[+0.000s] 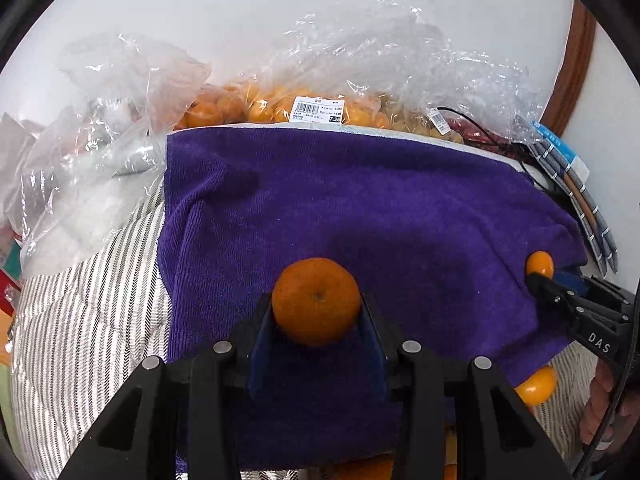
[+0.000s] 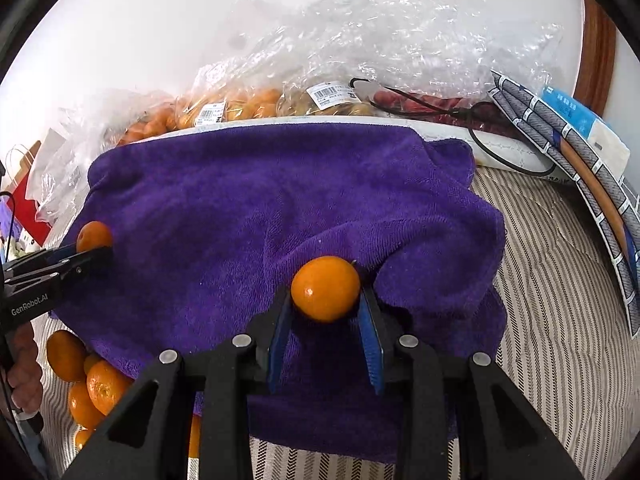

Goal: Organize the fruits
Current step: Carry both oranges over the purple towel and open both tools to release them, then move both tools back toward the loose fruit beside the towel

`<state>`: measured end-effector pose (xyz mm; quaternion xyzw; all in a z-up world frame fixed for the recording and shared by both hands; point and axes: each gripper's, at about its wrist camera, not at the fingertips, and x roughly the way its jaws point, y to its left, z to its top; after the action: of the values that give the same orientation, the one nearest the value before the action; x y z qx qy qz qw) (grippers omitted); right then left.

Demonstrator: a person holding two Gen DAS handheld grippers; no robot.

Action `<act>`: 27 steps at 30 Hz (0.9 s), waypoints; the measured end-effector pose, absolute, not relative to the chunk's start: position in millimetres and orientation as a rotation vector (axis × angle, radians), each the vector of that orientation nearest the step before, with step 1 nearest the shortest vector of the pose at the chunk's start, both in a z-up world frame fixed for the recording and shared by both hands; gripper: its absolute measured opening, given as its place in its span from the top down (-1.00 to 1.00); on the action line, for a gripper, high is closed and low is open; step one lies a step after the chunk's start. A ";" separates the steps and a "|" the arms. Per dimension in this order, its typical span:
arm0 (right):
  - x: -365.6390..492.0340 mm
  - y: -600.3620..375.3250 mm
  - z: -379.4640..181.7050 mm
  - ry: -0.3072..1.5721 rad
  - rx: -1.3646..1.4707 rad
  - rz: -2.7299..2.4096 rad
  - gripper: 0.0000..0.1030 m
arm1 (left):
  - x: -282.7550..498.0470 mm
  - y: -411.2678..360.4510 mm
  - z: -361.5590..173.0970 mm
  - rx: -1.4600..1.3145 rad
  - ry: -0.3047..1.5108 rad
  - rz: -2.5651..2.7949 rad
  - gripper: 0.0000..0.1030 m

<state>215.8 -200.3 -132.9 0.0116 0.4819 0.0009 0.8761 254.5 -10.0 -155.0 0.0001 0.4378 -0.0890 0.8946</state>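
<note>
A plain white wall (image 1: 280,8) fills the background in soft, even daylight. At the far right, a curved brown wooden frame (image 2: 598,52) stands against it. Below, a grey-and-white striped bedcover (image 2: 560,300) spreads across the surface, with a white board edge (image 2: 320,120) running along its back. Crumpled clear plastic bags (image 1: 380,52) pile up at the foot of the wall.

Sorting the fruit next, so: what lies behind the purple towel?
Behind the towel lie clear bags of small orange fruit, a bag of paler fruit and something red under crinkled plastic. What the towel covers cannot be seen.
</note>
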 end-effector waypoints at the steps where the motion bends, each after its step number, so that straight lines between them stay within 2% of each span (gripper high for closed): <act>1: 215.6 -199.8 -133.0 1.006 0.023 0.003 0.34 | 254.5 -11.0 -155.4 0.010 0.908 -0.183 0.23; 4: 215.1 -200.3 -132.7 1.006 0.031 0.010 0.26 | 254.4 -11.7 -155.6 0.018 0.907 -0.187 0.22; 5: 214.4 -200.9 -132.3 1.004 0.037 0.014 0.20 | 254.4 -10.6 -154.8 0.007 0.906 -0.193 0.17; 6: 213.1 -201.5 -131.3 1.002 0.041 0.014 0.12 | 254.4 -9.5 -154.3 -0.003 0.907 -0.196 0.05; 8: 211.8 -201.1 -130.6 0.997 0.041 0.011 0.06 | 254.0 -7.0 -152.2 -0.026 0.901 -0.199 -0.02; 19: 190.7 -192.8 -100.2 0.932 0.013 -0.007 0.06 | 235.5 5.8 -111.9 -0.028 0.849 -0.160 -0.06; 23: 161.9 -178.4 -80.9 0.901 -0.002 0.047 0.06 | 212.3 19.3 -92.5 -0.003 0.824 -0.147 -0.21; 27: 138.5 -168.7 -84.8 0.928 0.017 0.089 0.06 | 183.8 38.4 -89.7 -0.010 0.831 -0.144 -0.22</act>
<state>138.5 -168.7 -84.8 0.0081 0.4473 0.0427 0.8933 183.8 38.4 -89.7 -0.0050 0.4035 -0.0697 0.9123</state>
